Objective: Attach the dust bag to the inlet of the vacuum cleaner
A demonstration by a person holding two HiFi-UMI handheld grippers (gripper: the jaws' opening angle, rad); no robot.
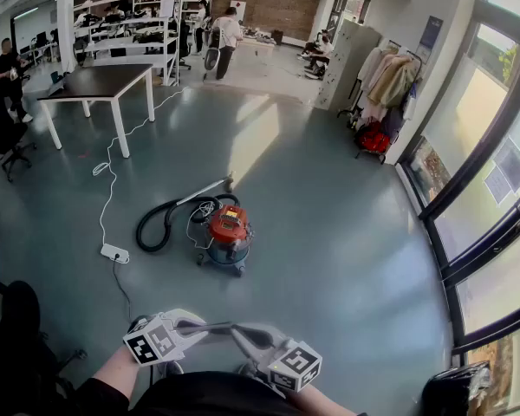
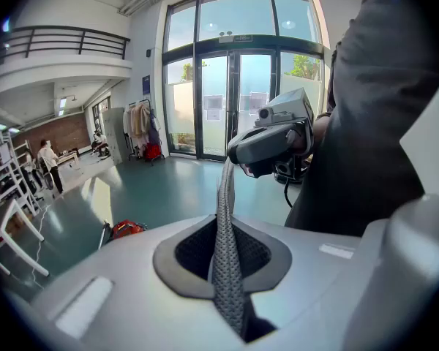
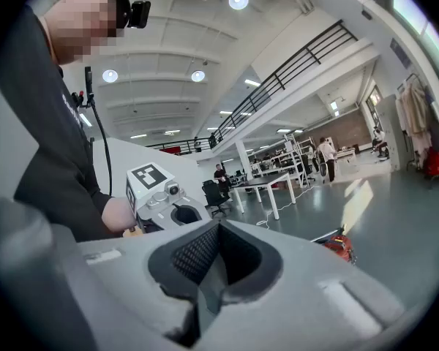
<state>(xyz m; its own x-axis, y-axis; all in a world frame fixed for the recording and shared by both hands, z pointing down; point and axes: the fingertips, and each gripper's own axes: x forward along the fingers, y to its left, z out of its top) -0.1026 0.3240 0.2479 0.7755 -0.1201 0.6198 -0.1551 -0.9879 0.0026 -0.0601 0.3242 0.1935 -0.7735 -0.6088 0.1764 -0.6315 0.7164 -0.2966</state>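
Note:
The vacuum cleaner (image 1: 228, 232) with a red top and a blue-grey drum stands on the floor ahead, its black hose (image 1: 160, 224) curled at its left. It shows small in the left gripper view (image 2: 126, 228) and the right gripper view (image 3: 340, 246). Close to my body, my left gripper (image 1: 198, 327) and right gripper (image 1: 243, 333) point at each other. A thin grey dust bag (image 1: 218, 327), seen edge-on as a meshed strip (image 2: 223, 218), spans between them. My left gripper (image 2: 221, 258) is shut on one end, and the right gripper (image 2: 238, 159) is shut on the other end.
A white power strip (image 1: 114, 253) with a white cable lies left of the vacuum. A dark-topped white table (image 1: 104, 85) stands far left, a black office chair (image 1: 9, 146) beside it. A clothes rack (image 1: 390, 85) and a glass wall (image 1: 494, 189) are on the right. People stand far back.

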